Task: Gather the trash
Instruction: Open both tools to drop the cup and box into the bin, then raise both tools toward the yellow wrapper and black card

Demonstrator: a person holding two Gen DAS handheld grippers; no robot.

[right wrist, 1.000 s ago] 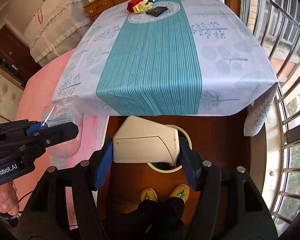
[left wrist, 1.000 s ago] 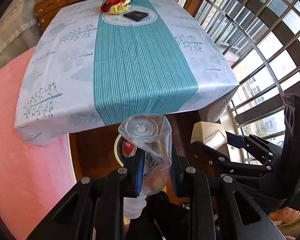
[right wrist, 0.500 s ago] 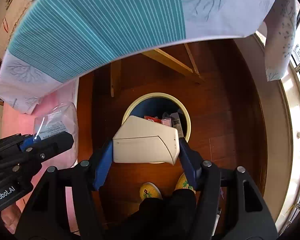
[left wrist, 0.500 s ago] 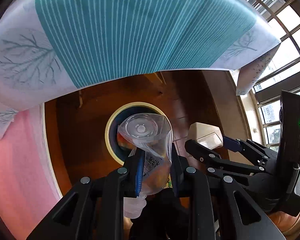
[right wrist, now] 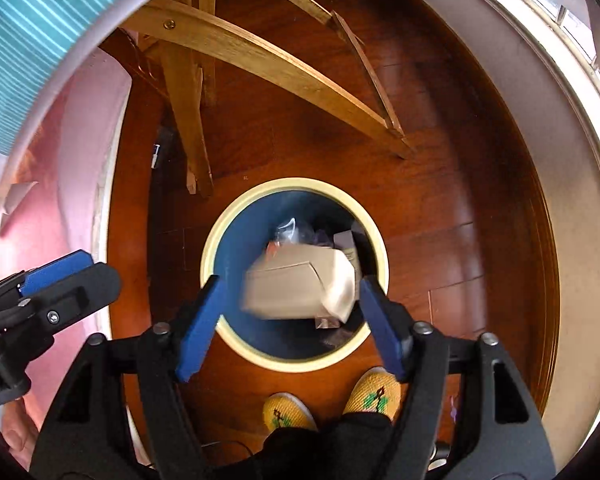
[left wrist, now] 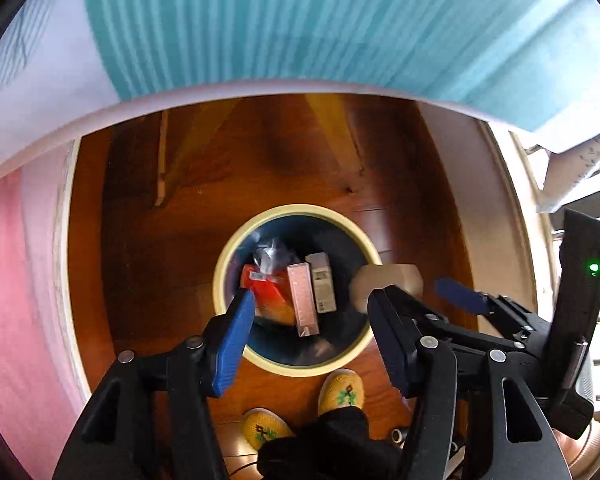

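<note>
Both tongs have just been opened above the bin (right wrist: 220, 236). Between the right tongs (right wrist: 296, 320) a cardboard box (right wrist: 300, 284) is seen loose; the plastic bottle (left wrist: 270, 258) lies below the empty left tongs (left wrist: 312, 336).

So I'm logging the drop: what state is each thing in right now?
left gripper: open, jaws just opened, nothing between them.
right gripper: open, jaws just opened, beige box between them but loose.
beige box: blurred, tilted, over the bin.
clear plastic bottle: inside the bin.
trash bin: upright, partly filled.
</note>
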